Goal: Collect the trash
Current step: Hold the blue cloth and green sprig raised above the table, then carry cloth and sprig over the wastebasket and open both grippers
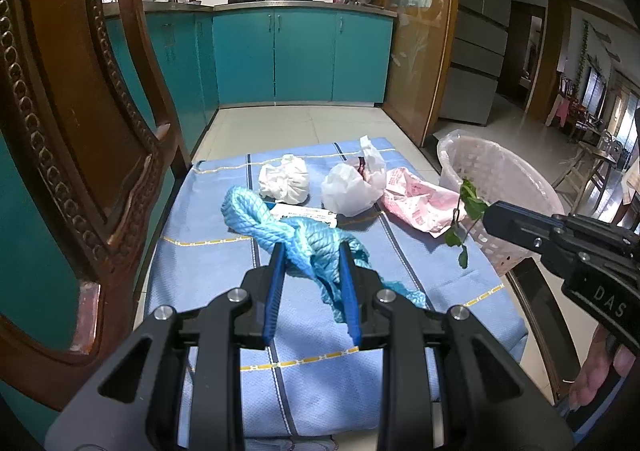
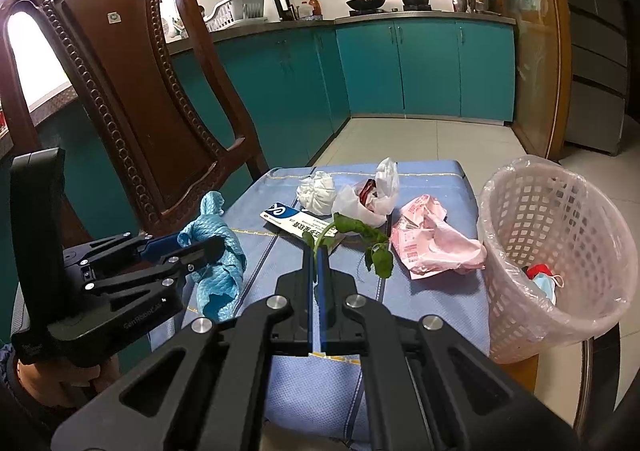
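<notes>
My right claw (image 2: pixel 316 251) pinches the wilted green leafy stem (image 2: pixel 360 239), frame centre, heading for the lined white lattice bin (image 2: pixel 560 251) at right. Left claw (image 1: pixel 312 255) clamps the crumpled blue cloth (image 1: pixel 272 223).

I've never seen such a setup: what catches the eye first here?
The right gripper pinches a leafy green sprig above the blue tablecloth. The left gripper has its jaws around a crumpled blue cloth. A lined white basket stands at the table's right edge.
</notes>
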A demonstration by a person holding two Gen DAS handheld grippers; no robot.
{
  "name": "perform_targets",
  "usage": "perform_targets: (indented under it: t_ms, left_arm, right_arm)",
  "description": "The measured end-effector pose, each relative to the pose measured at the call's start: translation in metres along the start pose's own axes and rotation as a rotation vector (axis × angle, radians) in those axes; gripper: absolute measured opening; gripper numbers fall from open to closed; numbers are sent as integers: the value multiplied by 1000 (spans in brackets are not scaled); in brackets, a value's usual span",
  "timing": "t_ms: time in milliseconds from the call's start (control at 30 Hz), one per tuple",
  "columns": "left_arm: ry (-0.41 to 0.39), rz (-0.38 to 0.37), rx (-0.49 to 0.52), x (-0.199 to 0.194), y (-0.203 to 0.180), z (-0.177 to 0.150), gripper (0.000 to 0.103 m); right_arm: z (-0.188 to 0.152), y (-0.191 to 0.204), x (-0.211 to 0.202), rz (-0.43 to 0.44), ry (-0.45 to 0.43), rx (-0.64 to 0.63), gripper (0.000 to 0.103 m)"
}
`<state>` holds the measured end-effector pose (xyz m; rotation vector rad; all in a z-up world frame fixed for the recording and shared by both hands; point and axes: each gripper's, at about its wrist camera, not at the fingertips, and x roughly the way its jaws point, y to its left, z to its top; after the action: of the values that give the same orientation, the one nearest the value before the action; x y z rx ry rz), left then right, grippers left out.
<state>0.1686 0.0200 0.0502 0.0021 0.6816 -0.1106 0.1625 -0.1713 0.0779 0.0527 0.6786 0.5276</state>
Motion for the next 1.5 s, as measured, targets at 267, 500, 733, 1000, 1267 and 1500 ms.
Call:
perform_targets:
  t_ms: [267, 500, 733, 1000, 1267, 1500]
  left_arm:
    - [2, 5, 0, 1, -1, 0, 28]
    - [9, 13, -5, 4, 2, 0, 28]
    - [14, 15, -14, 6, 3, -1, 28]
    - [28, 22, -19, 10, 5, -4, 28]
    - [71, -54, 9, 23, -19, -8, 28]
    - [99, -259, 61, 51, -114, 43, 28]
  right_arm:
    - [-2, -1, 2, 2, 12, -1, 2]
    - [-1, -3, 3, 10, 21, 0, 2]
    - [30, -61, -28, -99, -132, 104, 2]
    - [30, -197, -36, -240, -195, 377, 36]
    - [5, -232, -86, -211, -318, 606, 87]
    - [-13, -245, -127, -333, -492, 714, 88]
